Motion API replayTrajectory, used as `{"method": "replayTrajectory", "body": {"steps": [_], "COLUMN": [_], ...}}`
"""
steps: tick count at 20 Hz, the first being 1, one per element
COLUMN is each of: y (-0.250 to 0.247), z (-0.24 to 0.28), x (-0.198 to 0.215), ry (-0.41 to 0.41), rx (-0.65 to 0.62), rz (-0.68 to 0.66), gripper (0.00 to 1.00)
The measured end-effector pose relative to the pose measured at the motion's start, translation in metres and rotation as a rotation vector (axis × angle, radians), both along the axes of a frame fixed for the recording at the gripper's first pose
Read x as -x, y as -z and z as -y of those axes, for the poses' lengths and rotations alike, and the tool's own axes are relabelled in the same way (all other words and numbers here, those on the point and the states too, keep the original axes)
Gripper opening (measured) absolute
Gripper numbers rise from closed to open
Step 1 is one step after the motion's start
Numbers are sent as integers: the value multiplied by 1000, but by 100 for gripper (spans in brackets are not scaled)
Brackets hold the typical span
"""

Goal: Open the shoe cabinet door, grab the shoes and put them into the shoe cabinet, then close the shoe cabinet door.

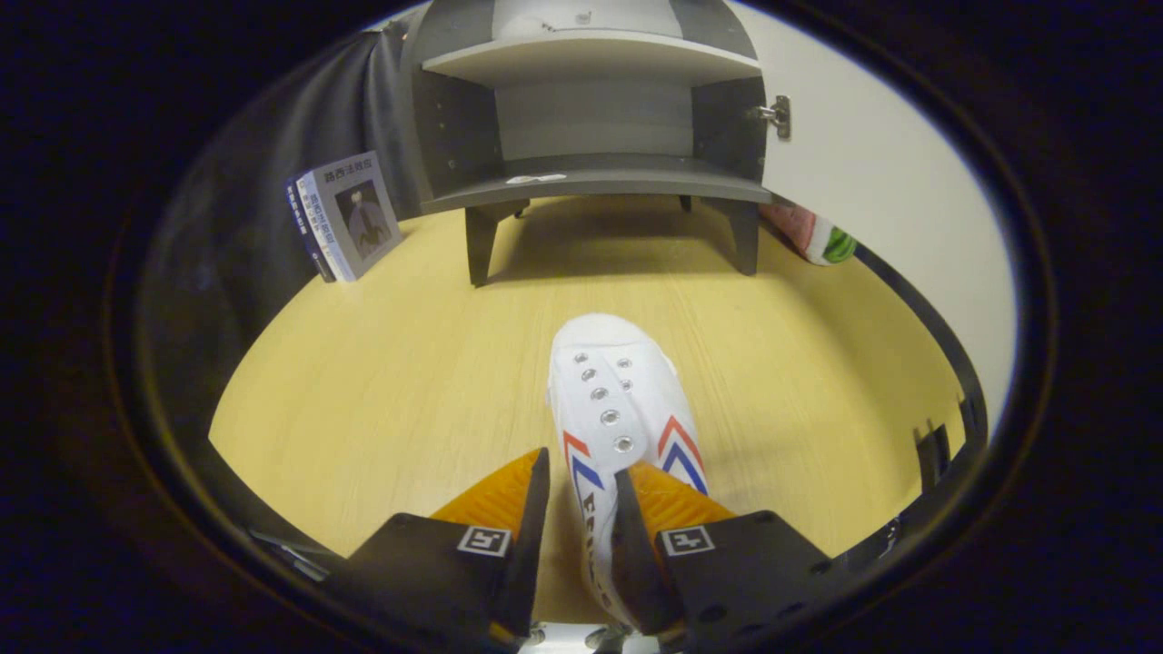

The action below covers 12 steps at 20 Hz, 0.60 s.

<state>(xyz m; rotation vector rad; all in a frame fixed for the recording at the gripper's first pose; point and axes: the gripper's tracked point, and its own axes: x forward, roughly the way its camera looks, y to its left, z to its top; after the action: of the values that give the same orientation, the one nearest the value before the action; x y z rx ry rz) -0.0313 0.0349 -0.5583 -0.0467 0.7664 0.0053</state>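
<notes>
Beyond the pale wooden floor point(382, 381) the cabinet point(591, 118) is standing open while my tool point(581, 495) is pinching the shoe point(618, 400) narrowly, risking it twisting loose.

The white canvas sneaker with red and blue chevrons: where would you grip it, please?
Probably by one side wall of the white canvas sneaker near the heel, coming from behind, as the claw does now: its fingers pinch that thin wall, toe aimed at the open grey cabinet.

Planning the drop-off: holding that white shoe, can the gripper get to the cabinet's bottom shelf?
Probably yes. The gripper is shut on the white shoe, the cabinet door is open, and bare floor leads to the bottom shelf.
</notes>
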Motion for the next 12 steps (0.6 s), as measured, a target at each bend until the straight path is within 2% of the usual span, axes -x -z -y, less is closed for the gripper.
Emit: {"method": "replayTrajectory", "body": {"steps": [3, 5, 6, 9, 12], "y": [9, 7, 7, 7, 7], "z": [5, 3, 2, -3, -5], "x": [-8, -3, -2, -9, -4], "ry": [-2, -4, -10, -27, -42], "rx": [34, 24, 6, -38, -29], "rz": [-7, -5, -7, 9, 3], "gripper": [42, 28, 28, 6, 3]}}
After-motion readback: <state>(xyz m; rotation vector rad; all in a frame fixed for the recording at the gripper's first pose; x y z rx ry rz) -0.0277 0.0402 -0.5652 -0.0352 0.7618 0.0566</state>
